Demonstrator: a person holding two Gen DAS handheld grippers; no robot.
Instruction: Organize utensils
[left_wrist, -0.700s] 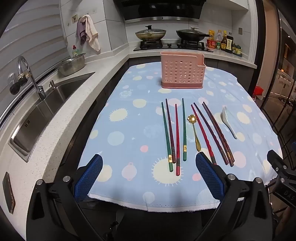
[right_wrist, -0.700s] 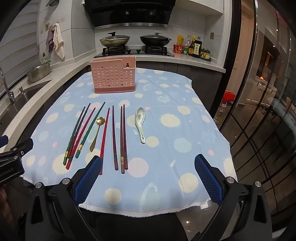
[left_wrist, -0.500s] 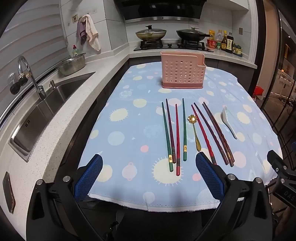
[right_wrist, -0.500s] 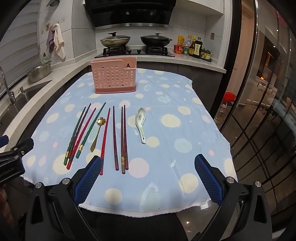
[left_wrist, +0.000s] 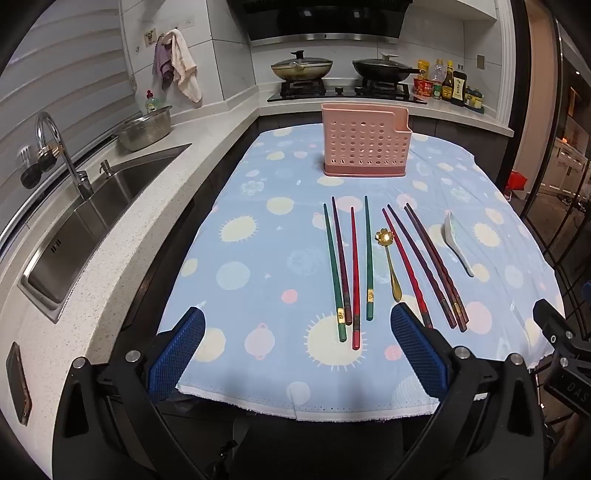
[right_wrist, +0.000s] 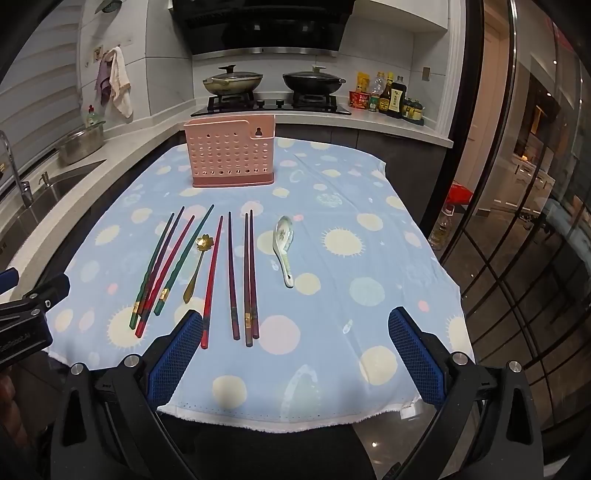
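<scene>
A pink perforated utensil holder (left_wrist: 365, 142) (right_wrist: 231, 151) stands upright at the far side of the blue dotted tablecloth (left_wrist: 258, 258). Several green, red and dark chopsticks (left_wrist: 352, 273) (right_wrist: 210, 277) lie side by side in the middle. A gold flower-headed spoon (left_wrist: 389, 258) (right_wrist: 195, 266) lies among them. A white ceramic spoon (left_wrist: 458, 243) (right_wrist: 283, 247) lies to their right. My left gripper (left_wrist: 297, 341) is open and empty, over the near edge. My right gripper (right_wrist: 295, 341) is open and empty, over the near edge, to the right of the left one.
A white counter with a steel sink (left_wrist: 85, 225) and tap runs along the left. A hob with two pans (left_wrist: 301, 68) and sauce bottles (right_wrist: 388, 98) is behind the table. Glass doors (right_wrist: 517, 221) stand on the right.
</scene>
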